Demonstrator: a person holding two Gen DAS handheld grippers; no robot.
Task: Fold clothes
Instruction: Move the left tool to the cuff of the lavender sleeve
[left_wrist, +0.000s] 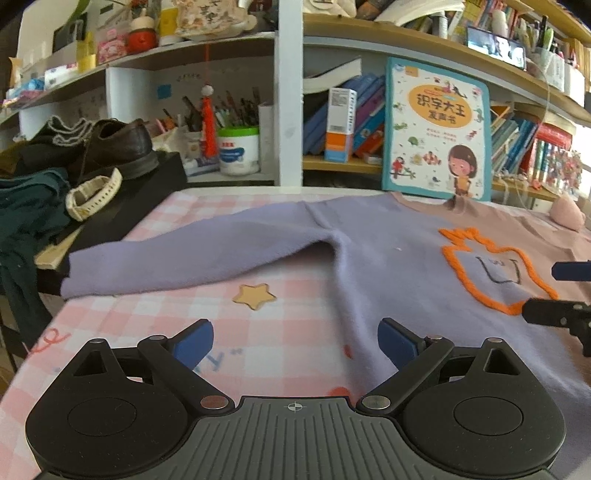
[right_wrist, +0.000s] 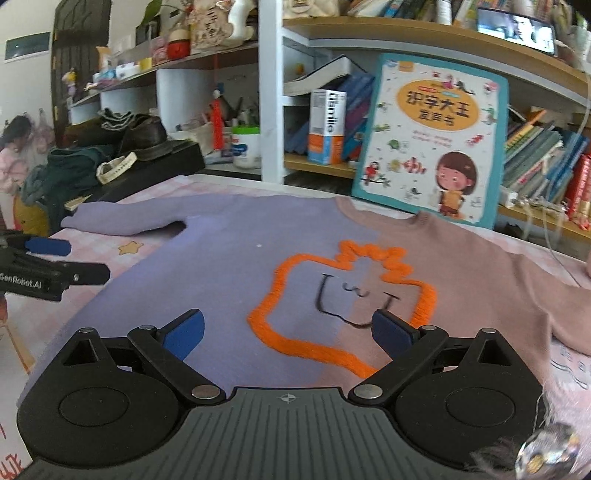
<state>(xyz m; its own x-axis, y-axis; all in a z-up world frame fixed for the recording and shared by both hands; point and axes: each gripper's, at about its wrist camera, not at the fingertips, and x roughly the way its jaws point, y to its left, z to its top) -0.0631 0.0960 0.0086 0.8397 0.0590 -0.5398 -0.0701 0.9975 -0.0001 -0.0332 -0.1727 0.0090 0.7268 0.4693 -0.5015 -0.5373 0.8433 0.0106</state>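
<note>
One sweater (right_wrist: 236, 258) lies spread flat on the checked tablecloth (left_wrist: 177, 325), neck toward the shelves, its purple sleeve (left_wrist: 192, 254) stretched out leftward. The left gripper (left_wrist: 295, 345) hovers just short of that sleeve's underarm, nearer it than the right gripper (right_wrist: 288, 328), which hangs over the orange chest patch (right_wrist: 295, 336). Both grippers are spread wide and empty; I'd judge the sleeve folds inward first

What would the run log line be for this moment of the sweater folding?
stage: before first fold | sweater: flat on checked cloth, purple sleeve spread out | left tongs: open, empty | right tongs: open, empty, above orange design
</note>
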